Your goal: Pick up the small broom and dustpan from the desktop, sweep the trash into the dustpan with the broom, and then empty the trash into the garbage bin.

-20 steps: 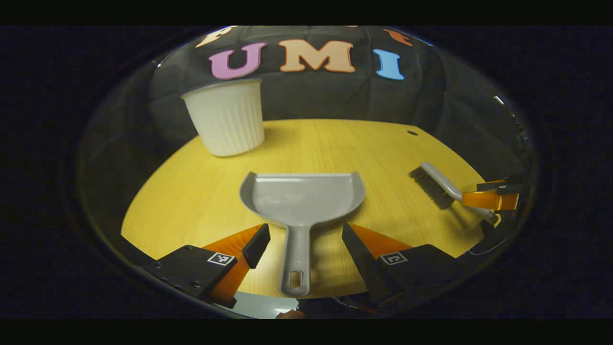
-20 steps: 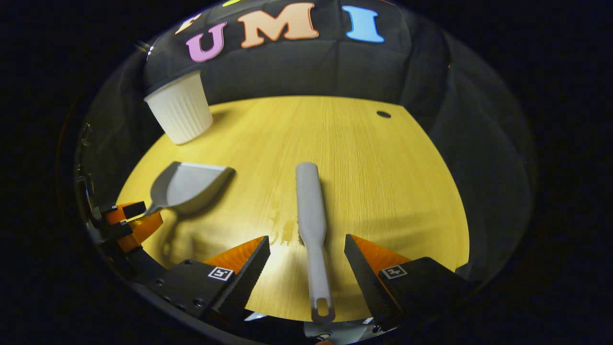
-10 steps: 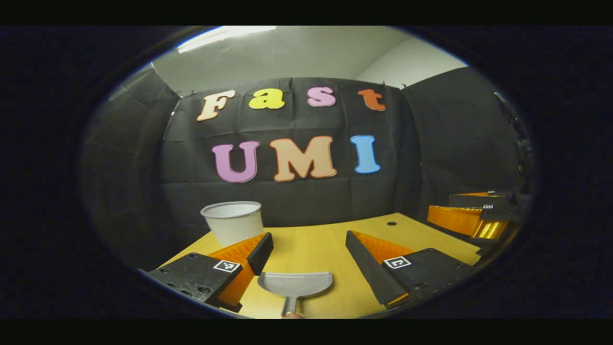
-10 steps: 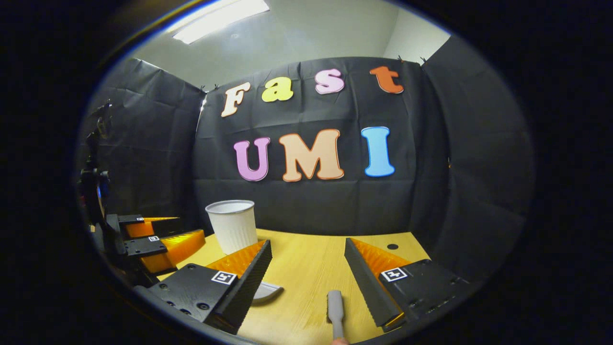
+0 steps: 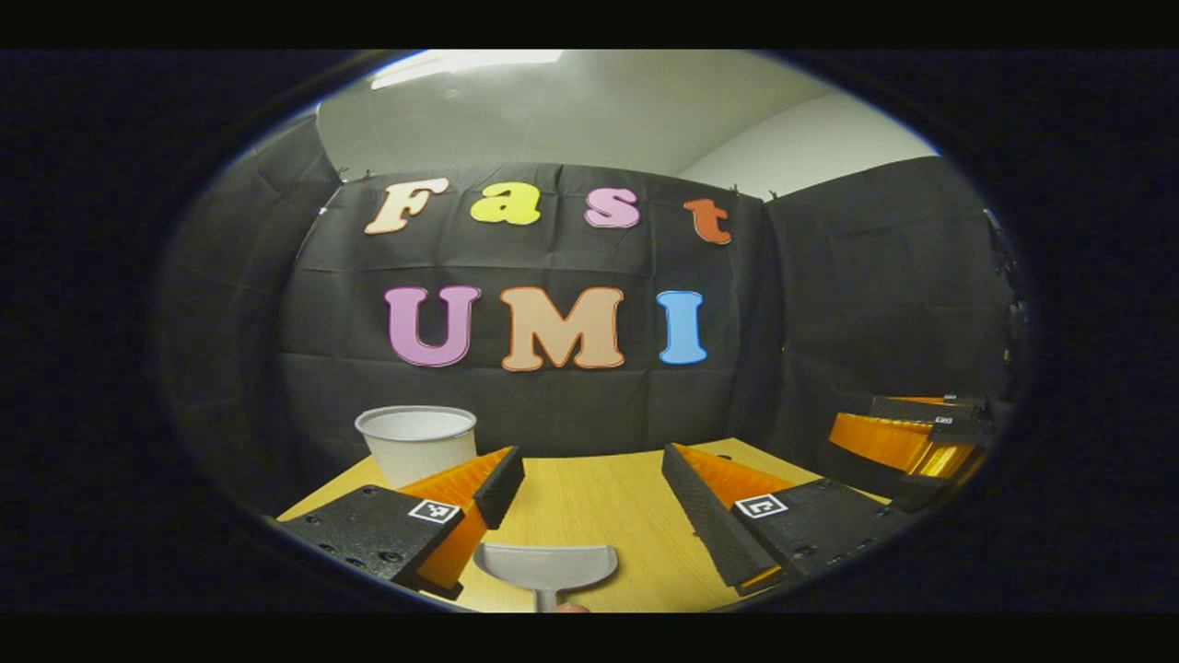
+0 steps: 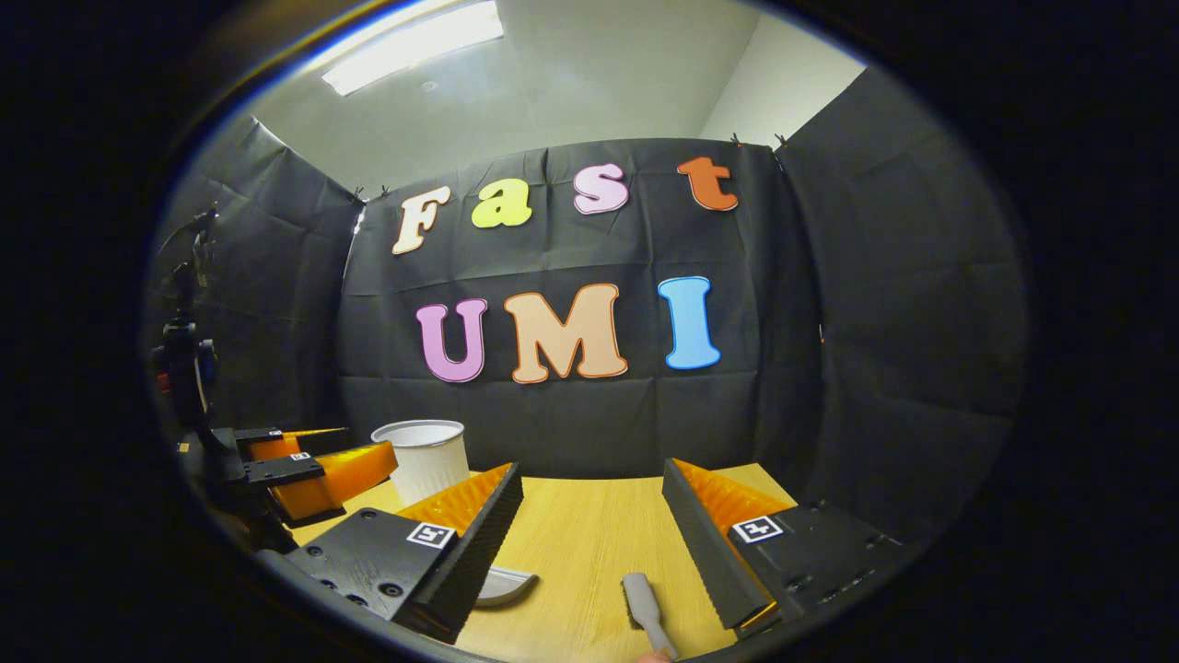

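The grey dustpan (image 5: 545, 568) lies on the yellow desktop (image 5: 599, 506), low in the left gripper view, under and between the fingers of my left gripper (image 5: 589, 471), which is open and not touching it. In the right gripper view the grey broom (image 6: 645, 608) lies on the desktop (image 6: 571, 543) below my open right gripper (image 6: 592, 483); just its end shows. The dustpan's rim (image 6: 505, 586) peeks from behind that gripper's left finger. The white ribbed garbage bin (image 5: 416, 444) (image 6: 424, 456) stands upright at the back left. Both cameras look almost level at the wall.
The right gripper (image 5: 855, 416) hangs at the right edge of the left gripper view. The left gripper (image 6: 368, 440) shows at the left of the right gripper view, in front of the bin. Black cloth walls close the desk at the back and sides.
Both views have swung up from looking down on the desk to looking level at the back wall. Dustpan and broom have slid to the bottom edge. Both grippers stay open.
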A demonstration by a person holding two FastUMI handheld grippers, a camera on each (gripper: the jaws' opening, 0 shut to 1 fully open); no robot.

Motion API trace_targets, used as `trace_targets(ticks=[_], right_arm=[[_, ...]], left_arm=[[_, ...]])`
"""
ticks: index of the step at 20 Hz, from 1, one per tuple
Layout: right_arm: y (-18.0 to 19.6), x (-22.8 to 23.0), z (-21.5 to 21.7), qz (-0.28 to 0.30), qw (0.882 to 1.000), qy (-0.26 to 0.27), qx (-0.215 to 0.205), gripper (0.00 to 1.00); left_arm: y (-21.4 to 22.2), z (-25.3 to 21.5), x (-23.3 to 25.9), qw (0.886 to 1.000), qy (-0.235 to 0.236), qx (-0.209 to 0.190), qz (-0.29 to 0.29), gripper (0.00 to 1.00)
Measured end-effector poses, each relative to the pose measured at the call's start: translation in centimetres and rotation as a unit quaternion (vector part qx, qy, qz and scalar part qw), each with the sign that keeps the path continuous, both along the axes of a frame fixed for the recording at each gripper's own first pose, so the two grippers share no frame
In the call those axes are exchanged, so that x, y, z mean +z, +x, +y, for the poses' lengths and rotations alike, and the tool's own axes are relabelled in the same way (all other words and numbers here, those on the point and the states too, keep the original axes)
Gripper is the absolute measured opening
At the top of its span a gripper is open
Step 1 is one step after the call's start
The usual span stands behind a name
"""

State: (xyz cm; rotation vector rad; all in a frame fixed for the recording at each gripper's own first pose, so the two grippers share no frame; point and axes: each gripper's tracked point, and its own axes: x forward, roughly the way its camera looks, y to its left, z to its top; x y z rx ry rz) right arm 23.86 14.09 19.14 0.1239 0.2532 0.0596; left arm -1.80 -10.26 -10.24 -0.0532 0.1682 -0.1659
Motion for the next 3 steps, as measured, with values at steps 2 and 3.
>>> trace_targets(ticks=[2, 3], right_arm=[[-0.09, 0.48, 0.22, -0.004, 1.000, -0.003, -0.002, 0.92], [-0.03, 0.75, 0.31, -0.007, 1.000, -0.005, -0.003, 0.93]], left_arm=[[0.53, -0.08, 0.38, 1.000, -0.001, -0.007, -0.009, 0.92], [0.74, -0.08, 0.57, 1.000, -0.001, -0.010, -0.011, 0.92]])
